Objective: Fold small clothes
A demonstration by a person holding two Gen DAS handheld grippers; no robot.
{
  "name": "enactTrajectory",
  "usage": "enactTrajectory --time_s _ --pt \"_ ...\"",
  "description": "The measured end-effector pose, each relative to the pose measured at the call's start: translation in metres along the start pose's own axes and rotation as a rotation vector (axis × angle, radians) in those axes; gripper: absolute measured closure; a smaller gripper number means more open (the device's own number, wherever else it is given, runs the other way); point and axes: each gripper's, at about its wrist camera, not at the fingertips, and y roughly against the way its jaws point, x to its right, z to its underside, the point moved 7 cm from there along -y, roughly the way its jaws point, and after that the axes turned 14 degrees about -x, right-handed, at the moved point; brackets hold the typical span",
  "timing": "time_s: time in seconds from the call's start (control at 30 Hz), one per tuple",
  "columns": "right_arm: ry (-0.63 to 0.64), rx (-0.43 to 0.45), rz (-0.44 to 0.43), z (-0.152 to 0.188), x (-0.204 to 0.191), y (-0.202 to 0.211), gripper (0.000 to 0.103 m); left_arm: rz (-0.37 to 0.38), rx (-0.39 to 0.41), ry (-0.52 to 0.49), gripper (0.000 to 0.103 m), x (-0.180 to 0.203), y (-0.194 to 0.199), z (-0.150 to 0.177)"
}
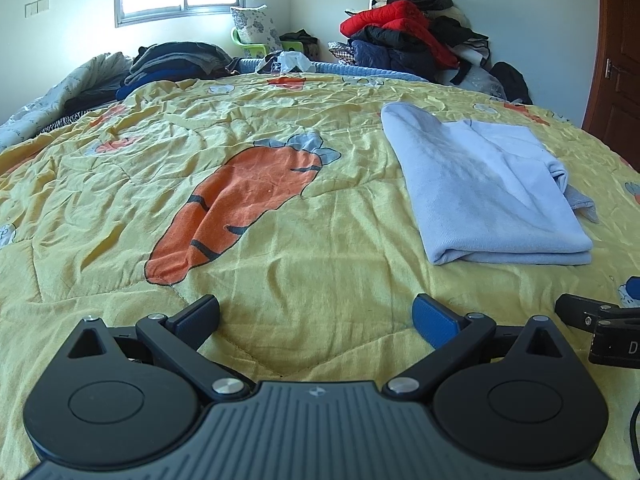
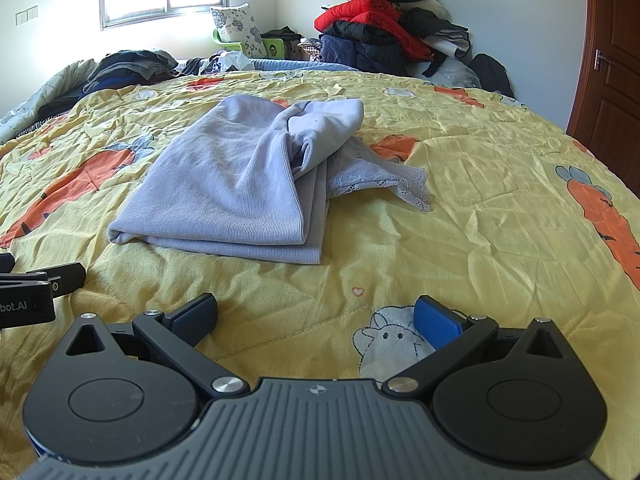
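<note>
Lavender ribbed-knit garment (image 2: 224, 184), folded into a rough rectangle, lies on the yellow quilted bedspread (image 2: 460, 208) printed with orange carrots — left of centre in the right wrist view, right of centre in the left wrist view (image 1: 480, 196). A lace-edged piece (image 2: 380, 178) of the same pale colour sticks out from its right side. Both tools sit at the bottom of their frames, near the cloth but not touching it: the left gripper (image 1: 316, 318) has its blue-padded fingers spread wide and empty, and the right gripper (image 2: 314, 318) is likewise spread and holding nothing, over a white rabbit print (image 2: 390, 340). At upper right of both frames — a heap of red and dark jackets (image 2: 384, 28) against the wall
</note>
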Motion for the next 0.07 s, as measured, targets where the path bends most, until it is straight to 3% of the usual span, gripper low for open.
enactTrajectory --time_s 0.07 --pt "0.0 0.0 0.0 0.0004 -0.0005 0.0001 0.0 -0.001 -0.001 -0.001 0.0 -0.0001 0.0 0.0"
